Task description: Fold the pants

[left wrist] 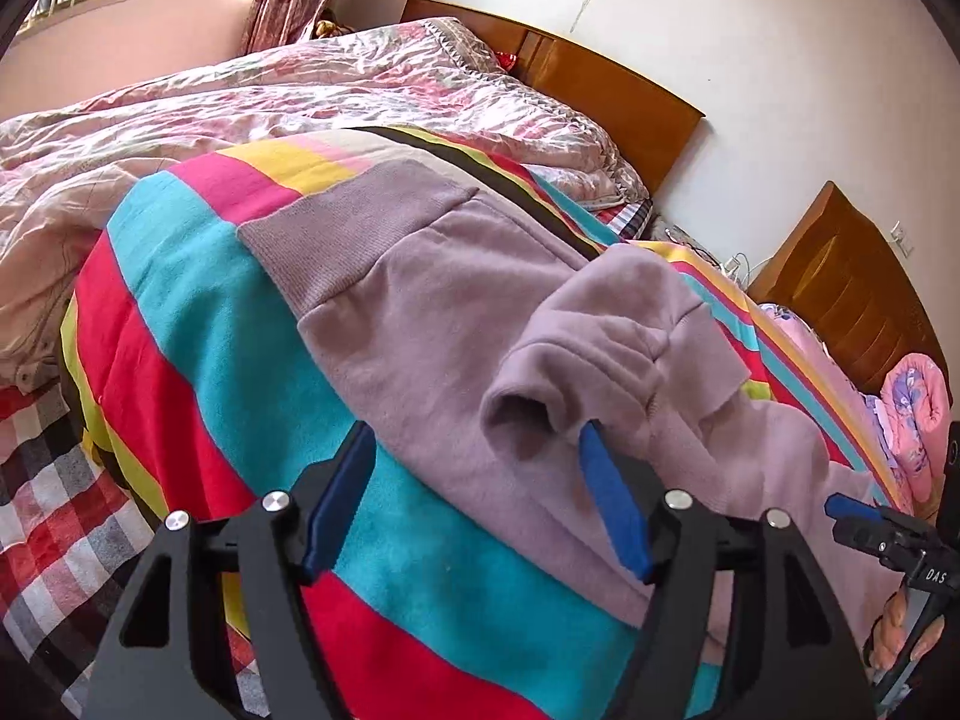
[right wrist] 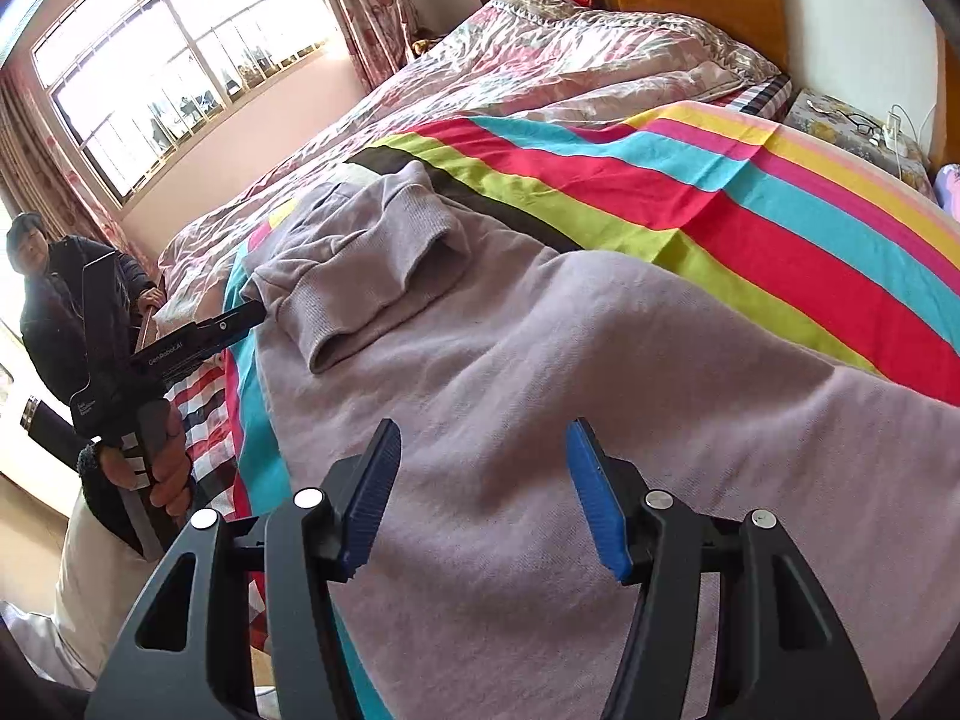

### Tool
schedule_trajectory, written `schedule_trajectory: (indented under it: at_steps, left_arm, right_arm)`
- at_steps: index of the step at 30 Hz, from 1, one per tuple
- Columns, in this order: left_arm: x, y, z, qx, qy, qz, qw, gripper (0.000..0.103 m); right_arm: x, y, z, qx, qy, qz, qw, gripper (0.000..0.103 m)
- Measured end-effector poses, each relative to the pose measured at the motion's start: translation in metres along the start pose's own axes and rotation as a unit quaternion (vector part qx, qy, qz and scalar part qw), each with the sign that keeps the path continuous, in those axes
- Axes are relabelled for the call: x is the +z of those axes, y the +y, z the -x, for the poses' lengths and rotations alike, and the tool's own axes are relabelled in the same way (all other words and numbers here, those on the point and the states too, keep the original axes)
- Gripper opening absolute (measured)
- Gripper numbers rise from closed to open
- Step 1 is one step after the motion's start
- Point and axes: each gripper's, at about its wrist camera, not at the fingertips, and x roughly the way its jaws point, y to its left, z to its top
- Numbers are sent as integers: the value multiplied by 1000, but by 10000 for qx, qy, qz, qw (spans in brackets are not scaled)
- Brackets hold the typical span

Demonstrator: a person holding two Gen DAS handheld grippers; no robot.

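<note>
The mauve fleece pants (left wrist: 432, 324) lie on a striped blanket (left wrist: 198, 324) on the bed, waistband (left wrist: 336, 240) toward the far side. A leg end with its cuff (left wrist: 600, 354) is folded back over the body of the pants. My left gripper (left wrist: 474, 438) is open right at that cuff, the right finger tucked under its edge. In the right wrist view the pants (right wrist: 540, 396) spread under my open, empty right gripper (right wrist: 483, 438), with the folded cuff (right wrist: 366, 276) beyond it. The left gripper (right wrist: 240, 321) shows at that cuff there.
A pink floral quilt (left wrist: 300, 96) covers the far side of the bed, with a wooden headboard (left wrist: 600, 84) behind. A checked sheet (left wrist: 48, 480) shows at the near left edge. A nightstand (right wrist: 852, 126) with glasses and cables stands by the wall. A person (right wrist: 66, 276) stands at left.
</note>
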Motion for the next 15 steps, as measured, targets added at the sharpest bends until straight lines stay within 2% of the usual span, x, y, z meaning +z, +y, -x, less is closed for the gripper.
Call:
schedule_trajectory:
  at_steps: [1,3,5,6,8,10,13,15]
  left_arm:
    - [1,5,4,-129,-68,89,9999,71]
    - [3,22,15,-491,-212,597,9968,76]
    - [8,46,19,-881,-324,1271,9874,79]
    - [12,57,20,-960,-381,1570,9822,79]
    - [20,70,19,-809,-445,1860,9782,78]
    - [30,79,12,-499,-492,1905,9792,78]
    - [40,92,-11,-188,-204,2128,9767,70]
    - [45,94,-18,-63,-178,2169,9760,70]
  right_arm:
    - [12,5,-3,58,-70,123,9999,57]
    - [45,11,-15,438,-64,349,9984,57]
    - [84,21,-36,988,89,658,9929,57]
    - [104,28,-51,1229,253,864,9883,57]
    - [142,45,-84,1426,465,1365,9792,57]
    - [173,66,-120,1303,645,1928,9704,57]
    - [205,90,-174,1425,986,2124,9617,57]
    - [214,102,-203,1367,1139,2260,9577,57]
